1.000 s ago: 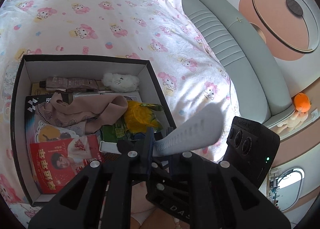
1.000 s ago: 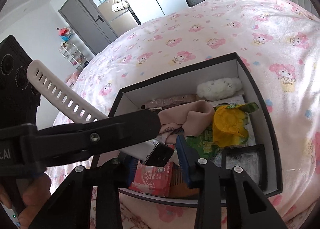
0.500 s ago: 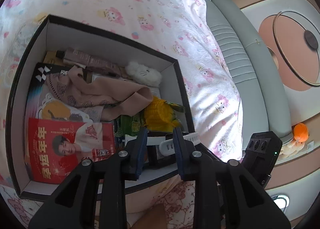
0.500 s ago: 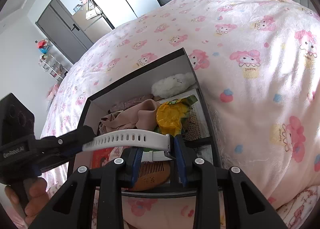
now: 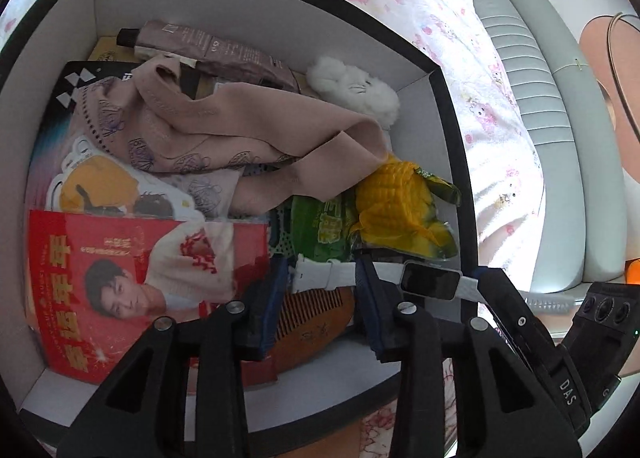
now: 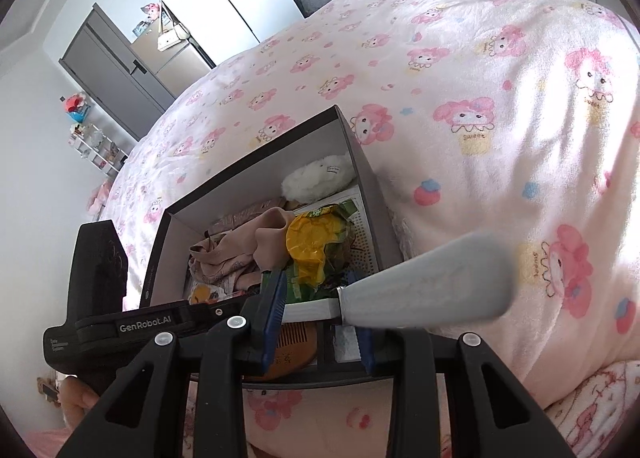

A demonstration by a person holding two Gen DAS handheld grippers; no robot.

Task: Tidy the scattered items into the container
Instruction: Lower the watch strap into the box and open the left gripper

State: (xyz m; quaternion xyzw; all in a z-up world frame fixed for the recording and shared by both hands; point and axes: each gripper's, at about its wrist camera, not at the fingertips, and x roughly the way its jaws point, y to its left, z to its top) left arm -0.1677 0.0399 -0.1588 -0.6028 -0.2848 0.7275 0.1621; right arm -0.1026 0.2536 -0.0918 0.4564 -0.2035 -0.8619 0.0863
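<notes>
Jaws: left gripper (image 5: 322, 294) opening, strap between; right gripper (image 6: 320, 312) gripping watch (image 5: 430, 285) | white strap, black face

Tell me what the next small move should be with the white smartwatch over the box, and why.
Probably let the right gripper release too. The white smartwatch with a black screen sits low over the black cardboard box, above the wooden comb. The left gripper fingers are opening, with the strap end between them; the right seems shut on the other strap.
</notes>
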